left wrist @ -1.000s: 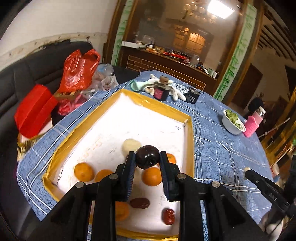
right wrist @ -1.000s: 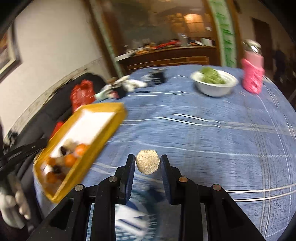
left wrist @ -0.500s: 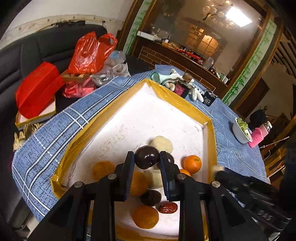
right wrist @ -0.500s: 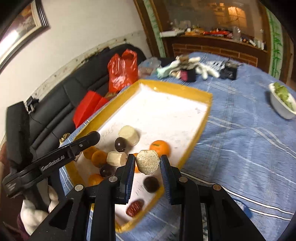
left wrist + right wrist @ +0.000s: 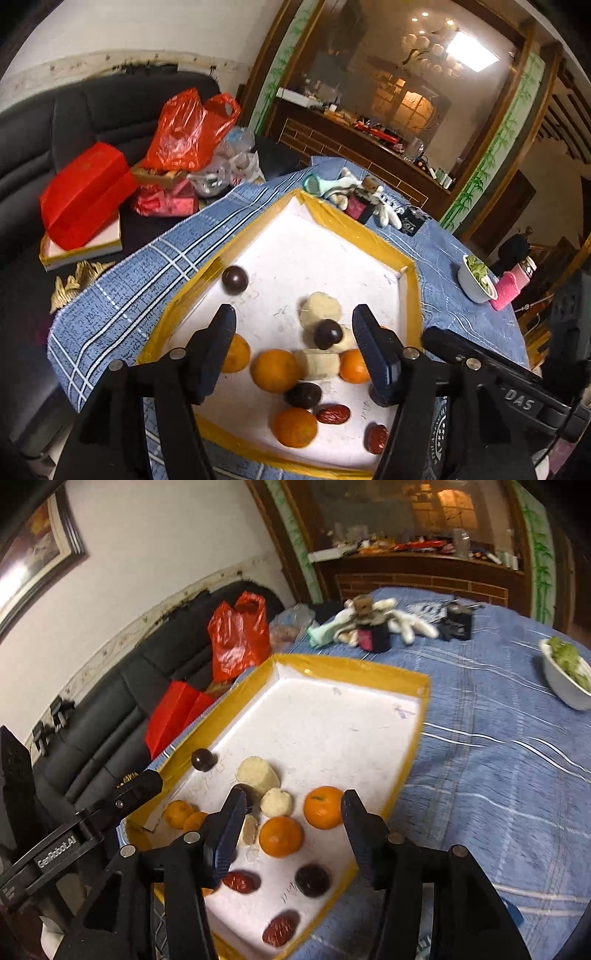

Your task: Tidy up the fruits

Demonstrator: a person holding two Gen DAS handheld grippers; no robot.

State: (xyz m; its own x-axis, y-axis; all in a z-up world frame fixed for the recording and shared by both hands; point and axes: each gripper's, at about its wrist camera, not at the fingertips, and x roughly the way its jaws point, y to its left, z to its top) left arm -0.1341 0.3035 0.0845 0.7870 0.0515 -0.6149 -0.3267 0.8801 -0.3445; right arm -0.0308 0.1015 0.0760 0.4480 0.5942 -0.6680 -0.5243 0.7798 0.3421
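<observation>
A white tray with a yellow taped rim (image 5: pixel 354 229) (image 5: pixel 351 668) holds several fruits: oranges (image 5: pixel 275 370) (image 5: pixel 280 836), red dates (image 5: pixel 332 413) (image 5: pixel 242 880), dark plums (image 5: pixel 303 395) (image 5: pixel 312 880) and pale beige pieces (image 5: pixel 320 306) (image 5: pixel 257 774). A dark round fruit (image 5: pixel 235 280) (image 5: pixel 203 759) lies alone by the tray's left wall. Over the near end, my left gripper (image 5: pixel 297 350) has its jaws opening with nothing pressed between them. My right gripper (image 5: pixel 293 823) hangs beside it, jaws opening and empty. A pale piece (image 5: pixel 276 802) lies just past its fingertips.
The tray sits on a blue checked tablecloth (image 5: pixel 498 775). A white bowl of greens (image 5: pixel 474 280) (image 5: pixel 565 675) and a pink bottle (image 5: pixel 508 291) stand to the right. A stuffed toy (image 5: pixel 369 199) (image 5: pixel 369 624) lies behind the tray. Red bags (image 5: pixel 184 133) rest on a black sofa at left.
Both grippers have opened. The dark fruit left the left jaws and now lies by the tray's left wall. The right gripper swung over the tray and let its pale piece go.
</observation>
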